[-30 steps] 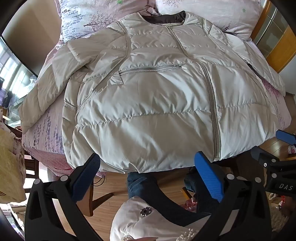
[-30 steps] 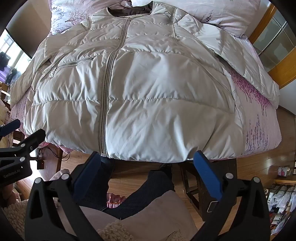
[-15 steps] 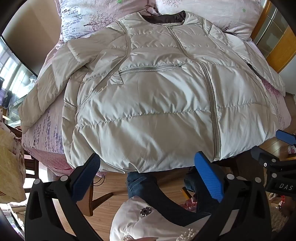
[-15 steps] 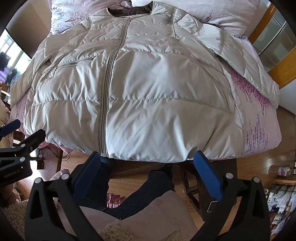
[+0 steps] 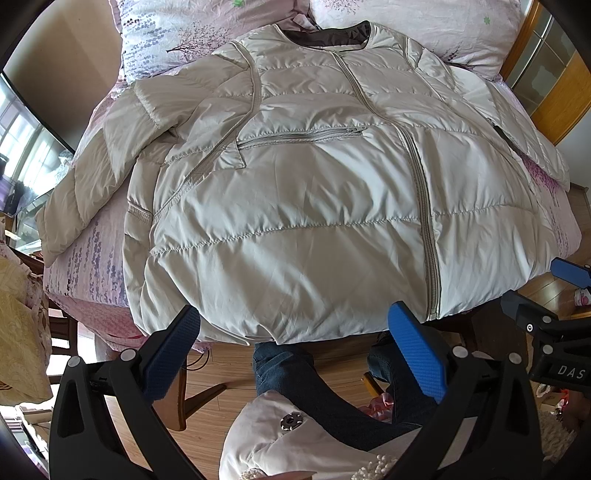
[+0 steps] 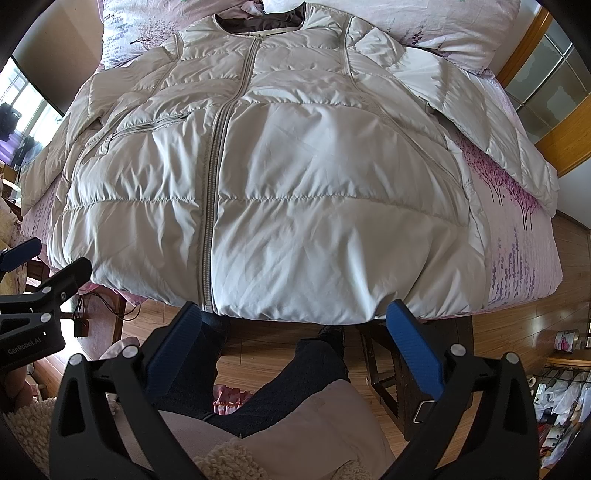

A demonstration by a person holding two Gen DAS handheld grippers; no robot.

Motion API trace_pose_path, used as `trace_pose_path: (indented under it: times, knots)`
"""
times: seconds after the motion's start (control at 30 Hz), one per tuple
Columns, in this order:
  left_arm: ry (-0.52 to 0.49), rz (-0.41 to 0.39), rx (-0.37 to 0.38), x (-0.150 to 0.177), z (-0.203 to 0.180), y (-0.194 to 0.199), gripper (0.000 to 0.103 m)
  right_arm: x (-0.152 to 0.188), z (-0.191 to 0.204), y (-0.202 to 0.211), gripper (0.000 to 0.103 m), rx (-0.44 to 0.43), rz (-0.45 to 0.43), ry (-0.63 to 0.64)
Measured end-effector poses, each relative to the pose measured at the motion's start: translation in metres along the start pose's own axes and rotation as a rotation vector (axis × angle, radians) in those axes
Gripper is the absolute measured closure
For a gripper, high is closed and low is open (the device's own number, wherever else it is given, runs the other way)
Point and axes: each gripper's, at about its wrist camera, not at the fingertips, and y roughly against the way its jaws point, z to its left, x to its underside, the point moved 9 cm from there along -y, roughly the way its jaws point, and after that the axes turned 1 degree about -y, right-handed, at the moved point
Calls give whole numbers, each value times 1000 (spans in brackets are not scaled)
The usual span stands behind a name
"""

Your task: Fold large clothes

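Observation:
A large cream puffer jacket [image 5: 314, 192] lies flat and zipped on a pink floral bedspread [image 5: 85, 266], collar away from me, hem hanging over the near edge. It also fills the right wrist view [image 6: 295, 184]. Its left sleeve [image 5: 96, 173] lies spread to the left; its right sleeve [image 6: 491, 125] lies spread to the right. My left gripper [image 5: 293, 325] is open and empty, just short of the hem. My right gripper [image 6: 293, 321] is open and empty, also just short of the hem.
Two floral pillows [image 5: 192, 33] lie behind the collar. The person's legs in jeans [image 5: 317, 384] stand below the hem on a wooden floor [image 6: 517, 332]. A wooden door frame [image 6: 546, 122] is at the right, a window [image 5: 22, 155] at the left.

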Motion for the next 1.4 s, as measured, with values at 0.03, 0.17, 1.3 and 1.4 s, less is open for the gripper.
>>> trace_pose_path:
  times: [0.03,0.17,1.3,1.4]
  knots:
    - [0,0,0,0,0,0,1,0,0,0,3,0,0,0]
    - [0,1,1,0,0,0,1,0,0,0,3,0,0,0]
    - [2,5,4,0,-3,-6,1,-2,0,-1,3,0,1,-2]
    - [3,6,5,0,-3,-6,1,-2,0,-1,3,0,1,-2]
